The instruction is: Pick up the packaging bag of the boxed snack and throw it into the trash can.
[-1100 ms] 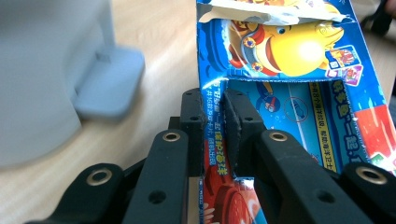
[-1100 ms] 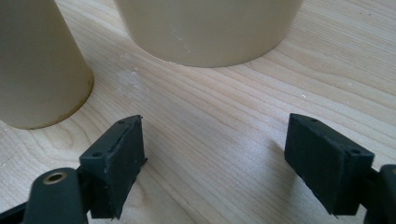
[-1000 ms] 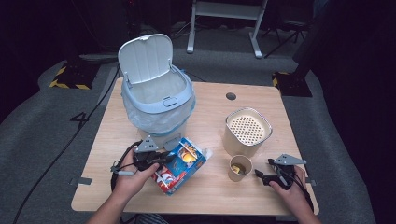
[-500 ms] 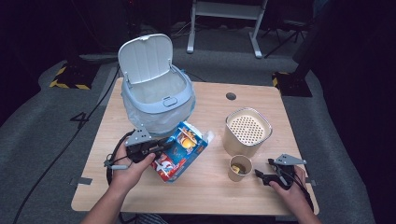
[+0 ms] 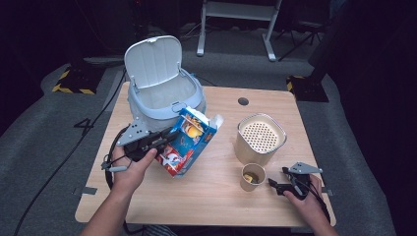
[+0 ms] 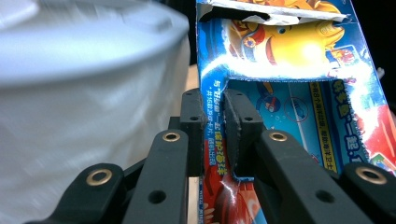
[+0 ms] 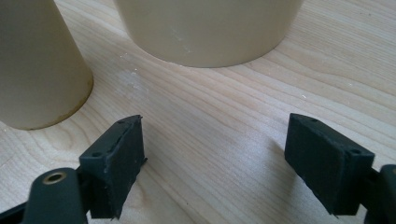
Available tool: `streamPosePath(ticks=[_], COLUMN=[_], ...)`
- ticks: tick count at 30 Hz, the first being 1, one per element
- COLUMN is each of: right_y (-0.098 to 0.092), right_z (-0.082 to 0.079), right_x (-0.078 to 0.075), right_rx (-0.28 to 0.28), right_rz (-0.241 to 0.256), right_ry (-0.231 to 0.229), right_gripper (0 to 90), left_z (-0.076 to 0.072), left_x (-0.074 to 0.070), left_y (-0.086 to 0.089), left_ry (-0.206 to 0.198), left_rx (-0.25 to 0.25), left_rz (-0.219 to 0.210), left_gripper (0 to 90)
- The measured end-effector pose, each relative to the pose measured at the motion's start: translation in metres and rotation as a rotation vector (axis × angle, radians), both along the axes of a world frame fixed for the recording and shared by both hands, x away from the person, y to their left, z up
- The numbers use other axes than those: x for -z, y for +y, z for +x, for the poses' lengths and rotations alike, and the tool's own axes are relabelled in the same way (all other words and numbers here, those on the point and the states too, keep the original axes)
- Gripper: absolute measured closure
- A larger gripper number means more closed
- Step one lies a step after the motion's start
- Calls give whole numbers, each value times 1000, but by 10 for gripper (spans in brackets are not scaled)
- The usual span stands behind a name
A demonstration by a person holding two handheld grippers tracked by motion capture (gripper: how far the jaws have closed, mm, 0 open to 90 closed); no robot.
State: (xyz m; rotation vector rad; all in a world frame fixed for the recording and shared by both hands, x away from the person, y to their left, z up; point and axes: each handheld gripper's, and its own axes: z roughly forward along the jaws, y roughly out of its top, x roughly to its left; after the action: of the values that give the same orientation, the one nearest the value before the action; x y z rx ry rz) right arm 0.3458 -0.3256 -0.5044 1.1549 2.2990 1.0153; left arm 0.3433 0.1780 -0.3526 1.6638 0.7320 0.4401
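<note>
While the desk stood on grey floor, left tongs clamped the box beside the bin; right tongs, released, sat near the cup, front edge bare.

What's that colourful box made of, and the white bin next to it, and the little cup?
The box looks like thin printed cardboard, glossy, with a torn, fraying top edge. The bin seems to be smooth moulded plastic, pale grey-blue with a matt sheen, its hinged lid up. The cup looks like plain beige paper, though matt plastic is possible. The table shows a light wood grain, perhaps laminate.
</note>
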Motion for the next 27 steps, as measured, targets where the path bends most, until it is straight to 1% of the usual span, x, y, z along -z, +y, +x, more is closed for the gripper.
streamPosePath(ticks=[2, 3, 4, 6, 10, 12, 13, 14, 15, 17, 18, 19, 20, 21, 22, 23, 24, 25, 26, 27], right_y=[0, 0, 0, 1, 1, 1, 1, 1, 1, 1, 1, 1, 1, 1, 1, 1, 1, 1, 1, 1], right_z=[0, 0, 0, 1, 1, 1, 1, 1, 1, 1, 1, 1, 1, 1, 1, 1, 1, 1, 1, 1], right_x=[0, 0, 0, 0, 0, 0, 0, 0, 0, 0, 0, 0, 0, 0, 0, 0, 0, 0, 0, 0], right_rx=[0, 0, 0, 0, 0, 0, 0, 0, 0, 0, 0, 0, 0, 0, 0, 0, 0, 0, 0, 0], right_rz=[0, 0, 1, 0, 0, 0, 0, 0, 0, 0, 0, 0, 0, 0, 0, 0, 0, 0, 0, 0], right_ry=[0, 0, 1, 1, 1, 1, 1, 1, 1, 1, 1, 1, 1, 1, 1, 1, 1, 1, 1, 1], right_gripper=[198, 198, 197, 197, 197, 197, 197, 197, 197, 197, 197, 197, 197, 197, 197, 197, 197, 197, 197, 197], left_z=[1, 1, 2, 3, 6, 8, 9, 9, 10, 12, 12, 13, 14, 14, 15, 15, 15, 16, 16, 18], left_x=[-6, -6, -11, -16, -27, -33, -36, -36, -44, -52, -52, -59, -62, -62, -69, -69, -76, -80, -80, -86], left_y=[1, 1, 1, 2, 2, 3, 4, 4, 5, 6, 6, 6, 7, 7, 7, 7, 8, 8, 8, 9], left_ry=[-19, -19, -37, -53, -85, -102, -108, -108, -116, -131, -131, -145, -150, -150, -163, -163, -176, -182, -182, -192], left_rx=[-9, -9, -15, -22, -40, -49, -54, -54, -59, -65, -65, -74, -75, -75, -78, -78, -92, -100, -100, -112], left_rz=[-9, -9, -10, -9, -32, -35, -38, -38, -46, -43, -43, -40, -41, -41, -41, -41, -37, -38, -38, -37], left_gripper=[789, 789, 789, 789, 789, 789, 789, 789, 789, 788, 789, 788, 788, 788, 788, 788, 788, 788, 788, 788])
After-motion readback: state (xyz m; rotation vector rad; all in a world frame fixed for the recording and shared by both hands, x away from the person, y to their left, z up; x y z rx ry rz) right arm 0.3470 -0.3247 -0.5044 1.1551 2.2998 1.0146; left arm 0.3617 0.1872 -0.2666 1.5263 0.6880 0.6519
